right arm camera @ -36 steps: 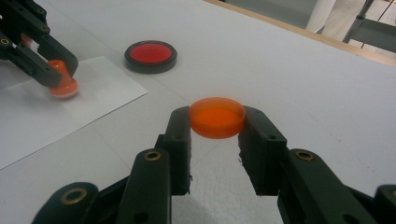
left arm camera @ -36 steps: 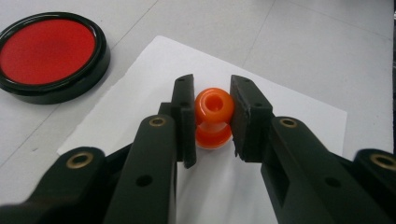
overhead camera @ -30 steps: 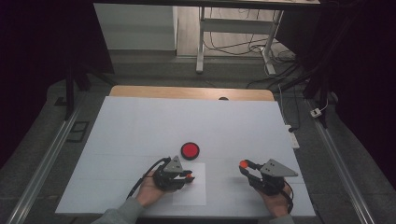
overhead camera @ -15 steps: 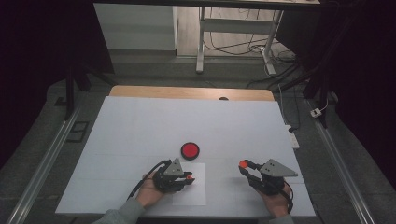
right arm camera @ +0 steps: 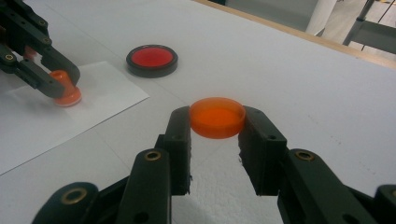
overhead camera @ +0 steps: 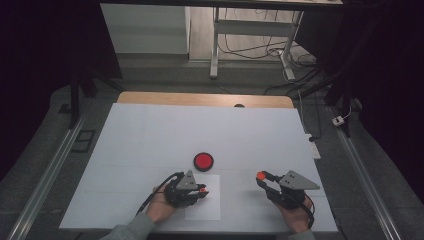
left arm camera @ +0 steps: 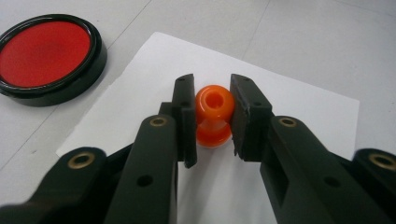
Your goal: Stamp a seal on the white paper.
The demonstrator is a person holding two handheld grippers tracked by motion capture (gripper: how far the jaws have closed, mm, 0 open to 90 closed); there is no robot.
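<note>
Nothing has shifted since the earlier high views: both hands rest in the same spots and the round red ink pad in its black case [overhead camera: 203, 161] lies where it lay. The left gripper [left arm camera: 213, 122] is clamped on a small orange plastic stamp with a ball-shaped knob [left arm camera: 213, 115], the pads pressing the knob's two sides while its flared foot sits on the white paper sheet [left arm camera: 299, 107] just below the jaws. The right gripper [right arm camera: 217, 125] pinches a shallow orange plastic cap [right arm camera: 217, 116] across its rim, held level between the jaw tips above the white table [right arm camera: 327, 84]. Both pieces look light, stiff and smooth, so likely slippery; the rounded knob may roll between flat pads, and a hold nearer its narrow neck looks steadier.
</note>
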